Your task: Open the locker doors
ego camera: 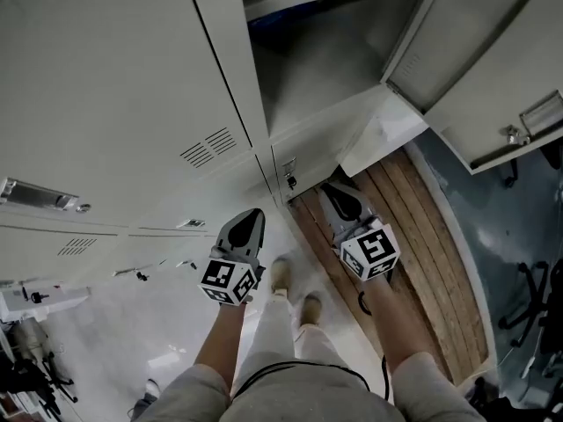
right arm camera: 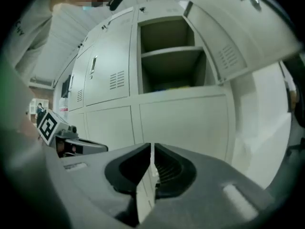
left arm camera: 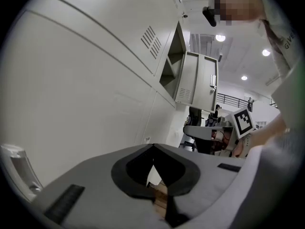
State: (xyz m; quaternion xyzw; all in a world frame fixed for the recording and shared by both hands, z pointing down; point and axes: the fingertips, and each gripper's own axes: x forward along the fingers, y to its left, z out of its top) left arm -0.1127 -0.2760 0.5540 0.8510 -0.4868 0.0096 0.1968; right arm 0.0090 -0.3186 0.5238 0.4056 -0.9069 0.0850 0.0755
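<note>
A bank of grey lockers fills the head view. The upper right locker door hangs swung out to the right, and its compartment with a shelf stands bare. Below it the lower door is closed, with a small lock at its left edge. My right gripper points at that lower door, just right of the lock. Its jaws are parted by a narrow slit with nothing in it. My left gripper hovers before the neighbouring lower locker, shut and empty.
The closed upper left locker carries a metal handle and vent slots. The open door juts over a wooden strip of floor. An office chair stands at the right. The person's shoes are close to the lockers.
</note>
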